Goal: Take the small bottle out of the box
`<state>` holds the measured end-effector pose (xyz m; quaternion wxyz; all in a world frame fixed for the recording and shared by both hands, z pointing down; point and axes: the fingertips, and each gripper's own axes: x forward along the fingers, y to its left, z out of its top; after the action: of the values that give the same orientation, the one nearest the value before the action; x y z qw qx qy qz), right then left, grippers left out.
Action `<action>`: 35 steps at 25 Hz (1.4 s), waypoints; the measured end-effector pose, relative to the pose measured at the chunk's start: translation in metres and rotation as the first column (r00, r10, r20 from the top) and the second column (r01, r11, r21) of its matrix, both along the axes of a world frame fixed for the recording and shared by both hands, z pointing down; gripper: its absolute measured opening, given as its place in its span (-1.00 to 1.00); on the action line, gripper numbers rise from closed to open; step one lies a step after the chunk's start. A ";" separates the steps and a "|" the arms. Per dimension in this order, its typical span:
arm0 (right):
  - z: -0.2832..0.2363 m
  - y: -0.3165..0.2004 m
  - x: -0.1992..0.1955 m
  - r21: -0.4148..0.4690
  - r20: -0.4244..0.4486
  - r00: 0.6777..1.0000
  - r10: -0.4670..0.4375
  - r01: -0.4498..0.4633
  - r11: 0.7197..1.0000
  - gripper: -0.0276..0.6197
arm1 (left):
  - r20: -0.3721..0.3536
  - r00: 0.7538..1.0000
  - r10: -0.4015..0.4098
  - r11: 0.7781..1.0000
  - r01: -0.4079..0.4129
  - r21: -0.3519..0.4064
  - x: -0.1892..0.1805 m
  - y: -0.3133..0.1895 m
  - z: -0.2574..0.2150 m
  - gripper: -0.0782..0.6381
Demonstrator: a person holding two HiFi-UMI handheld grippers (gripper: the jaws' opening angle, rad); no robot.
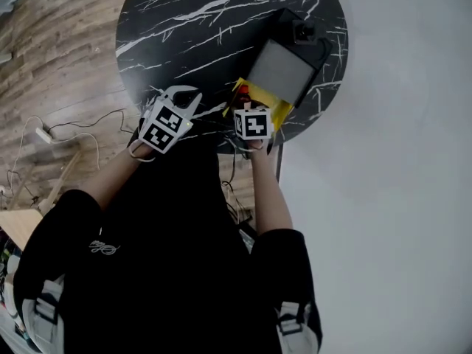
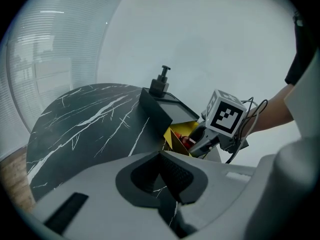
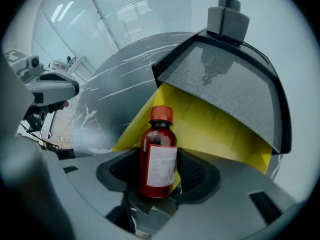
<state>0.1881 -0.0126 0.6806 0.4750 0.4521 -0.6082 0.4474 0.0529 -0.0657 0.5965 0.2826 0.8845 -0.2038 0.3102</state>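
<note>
right gripper (image 3: 159,184): jaws spread, not clamping | small amber bottle (image 3: 159,156): upright between them, at open mouth of yellow-lined box (image 3: 210,129) | left gripper (image 2: 172,196): closed, empty, left of box over black marble bench (image 3: 120,79)

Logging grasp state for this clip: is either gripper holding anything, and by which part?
Nothing looks gripped. The small bottle stands between the right gripper's open jaws at label height, pads not pressing; the left gripper is empty.

Head view looks steeply down onto the black marble table (image 1: 214,28); both gripper views ride low and close, facing across it, all three sharing the yellow-lined box (image 3: 215,129).
</note>
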 end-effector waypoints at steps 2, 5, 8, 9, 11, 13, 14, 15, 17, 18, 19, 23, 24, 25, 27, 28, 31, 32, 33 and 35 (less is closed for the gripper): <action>0.001 0.000 0.001 0.004 -0.017 1.000 0.007 -0.007 1.000 -0.22 | -0.008 1.000 0.018 1.000 -0.018 -0.003 -0.001 -0.004 0.000 -0.79; 0.002 -0.001 0.000 0.006 -0.042 0.999 0.020 -0.020 1.000 -0.22 | -0.018 0.998 0.056 0.998 -0.057 -0.014 -0.001 -0.007 0.003 -0.79; 0.006 0.002 -0.005 0.000 -0.040 0.998 0.047 -0.047 0.999 -0.23 | -0.025 0.994 0.111 0.994 -0.111 -0.015 0.005 -0.005 0.005 -0.79; 0.006 0.002 -0.006 0.003 -0.037 0.998 0.056 -0.056 0.998 -0.23 | -0.024 0.991 0.130 0.991 -0.130 -0.012 0.007 -0.004 0.006 -0.79; 0.007 0.004 -0.006 0.008 -0.047 0.996 0.074 -0.074 0.997 -0.24 | -0.021 0.986 0.166 0.986 -0.166 -0.003 0.011 -0.001 0.007 -0.79; 0.006 0.008 -0.004 0.017 -0.067 0.994 0.082 -0.081 0.997 -0.25 | -0.019 0.982 0.190 0.982 -0.190 -0.001 0.015 0.007 0.005 -0.79; 0.005 0.008 -0.002 0.030 -0.077 0.994 0.081 -0.079 0.996 -0.25 | -0.018 0.980 0.197 0.980 -0.197 0.000 0.017 0.010 0.004 -0.79; 0.003 0.007 -0.001 0.048 -0.081 0.993 0.081 -0.077 0.996 -0.25 | -0.017 0.979 0.201 0.980 -0.201 0.004 0.018 0.012 0.003 -0.79; -0.001 0.003 -0.002 0.088 -0.066 0.994 0.088 -0.082 0.993 -0.26 | -0.011 0.979 0.202 0.979 -0.202 0.018 0.020 0.015 0.002 -0.79; -0.003 0.001 -0.002 0.109 -0.052 0.994 0.095 -0.089 0.990 -0.26 | -0.007 0.980 0.197 0.980 -0.196 0.026 0.021 0.015 0.002 -0.79; -0.006 0.000 -0.002 0.130 -0.040 0.994 0.101 -0.095 0.987 -0.26 | -0.002 0.982 0.188 0.982 -0.188 0.034 0.022 0.015 0.002 -0.79; -0.017 -0.001 -0.001 0.198 0.009 0.993 0.120 -0.119 0.973 -0.26 | 0.024 0.989 0.144 0.987 -0.145 0.062 0.026 0.017 0.004 -0.79; -0.019 0.001 -0.001 0.214 0.022 0.991 0.128 -0.130 0.968 -0.26 | 0.029 0.991 0.133 0.988 -0.135 0.070 0.027 0.019 0.003 -0.79; -0.023 0.004 0.000 0.231 0.034 0.990 0.139 -0.143 0.962 -0.26 | 0.032 0.992 0.124 0.989 -0.126 0.081 0.028 0.021 0.001 -0.79; -0.031 0.008 0.002 0.282 0.050 0.986 0.157 -0.165 0.945 -0.26 | 0.038 0.994 0.100 0.989 -0.104 0.102 0.029 0.024 -0.004 -0.79; -0.036 0.010 0.004 0.314 0.056 0.985 0.164 -0.173 0.934 -0.26 | 0.039 0.996 0.085 0.990 -0.089 0.112 0.030 0.025 -0.008 -0.79; -0.054 0.013 0.007 0.403 0.086 0.978 0.188 -0.207 0.891 -0.26 | 0.034 0.999 0.042 0.990 -0.047 0.134 0.032 0.027 -0.019 -0.79; -0.059 0.014 0.007 0.430 0.098 0.976 0.195 -0.218 0.876 -0.26 | 0.032 0.999 0.034 0.989 -0.038 0.142 0.034 0.027 -0.023 -0.79; -0.065 0.014 0.008 0.456 0.107 0.974 0.199 -0.226 0.861 -0.26 | 0.029 0.999 0.028 0.988 -0.032 0.151 0.036 0.028 -0.028 -0.79; -0.075 0.015 0.010 0.505 0.116 0.972 0.204 -0.234 0.831 -0.26 | 0.020 1.000 0.021 0.985 -0.024 0.170 0.042 0.030 -0.036 -0.79</action>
<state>0.1976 0.0029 0.6051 0.2648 0.6162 -0.6630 0.3326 0.0949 -0.0353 0.5600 0.2007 0.9048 -0.2222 0.3027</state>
